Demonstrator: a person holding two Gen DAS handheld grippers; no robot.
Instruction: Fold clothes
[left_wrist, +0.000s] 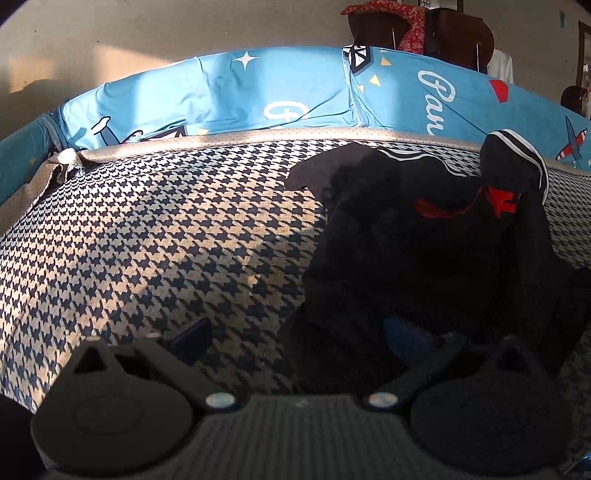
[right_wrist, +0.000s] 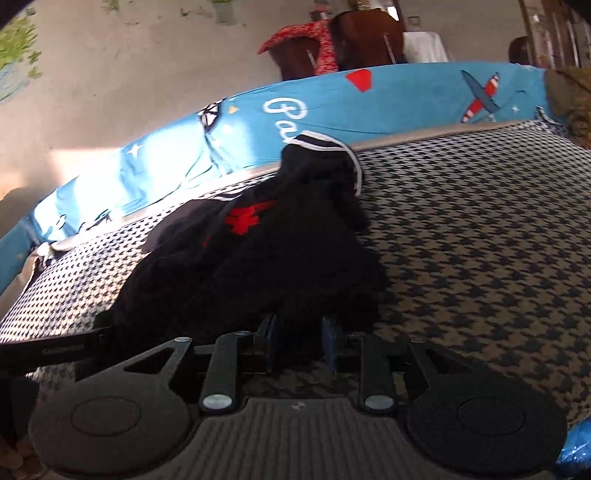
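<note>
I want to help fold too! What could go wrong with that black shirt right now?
1. The black garment lies bunched up, so folding it now would likely trap wrinkles.
2. The right gripper seems to have only its near edge between open fingers; the cloth might slip out.
3. The left gripper is wide open, half over bare houndstooth cover, and may miss.

A: We see our right tongs (right_wrist: 297, 339) with blue pads (right_wrist: 330, 341) parted around the near edge of a crumpled black garment (right_wrist: 266, 258).

B: It lies on the houndstooth bed (right_wrist: 480, 240), touching the blue bolster (right_wrist: 406, 107).
</note>
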